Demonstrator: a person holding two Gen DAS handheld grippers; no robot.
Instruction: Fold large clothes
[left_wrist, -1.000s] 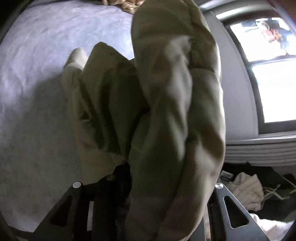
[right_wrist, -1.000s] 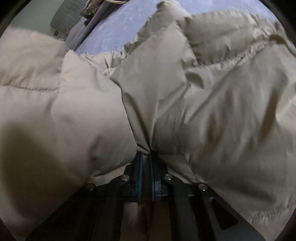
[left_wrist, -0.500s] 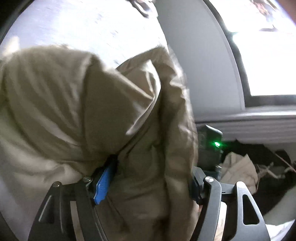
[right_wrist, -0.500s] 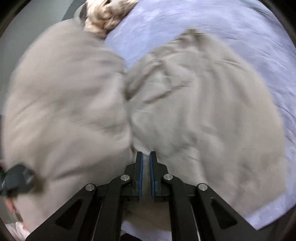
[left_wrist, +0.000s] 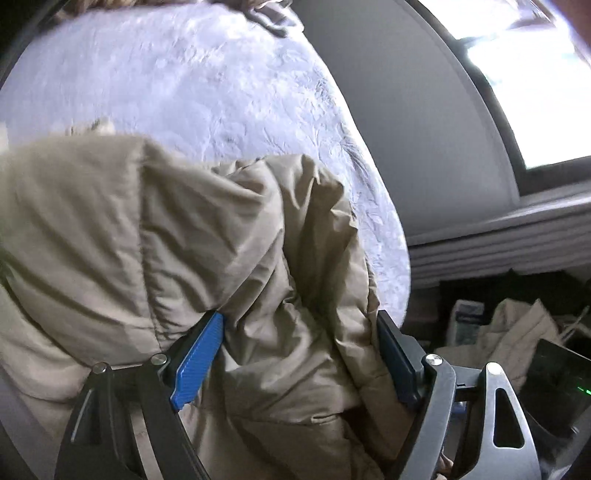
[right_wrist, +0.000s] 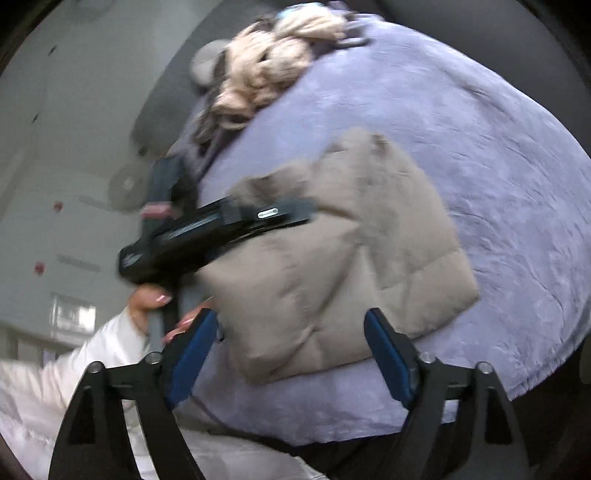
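Right tool (right_wrist: 291, 354) has let go and lifted; both tools opening (one jacket (right_wrist: 343, 251), folded).

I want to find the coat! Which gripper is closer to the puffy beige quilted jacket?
Left. The left gripper has the puffy beige quilted jacket bunched between its opening jaws; the right gripper, also opening, is lifted clear of it.

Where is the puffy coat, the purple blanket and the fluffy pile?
puffy coat (right_wrist: 332, 266), right wrist view, quilted middle.
purple blanket (right_wrist: 498, 166), right wrist view, bare stretch beside the coat.
fluffy pile (right_wrist: 266, 66), right wrist view, pale middle.

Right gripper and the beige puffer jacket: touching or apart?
Apart. The right wrist view shows the right gripper, fingers opening, raised above the jacket with nothing between them.
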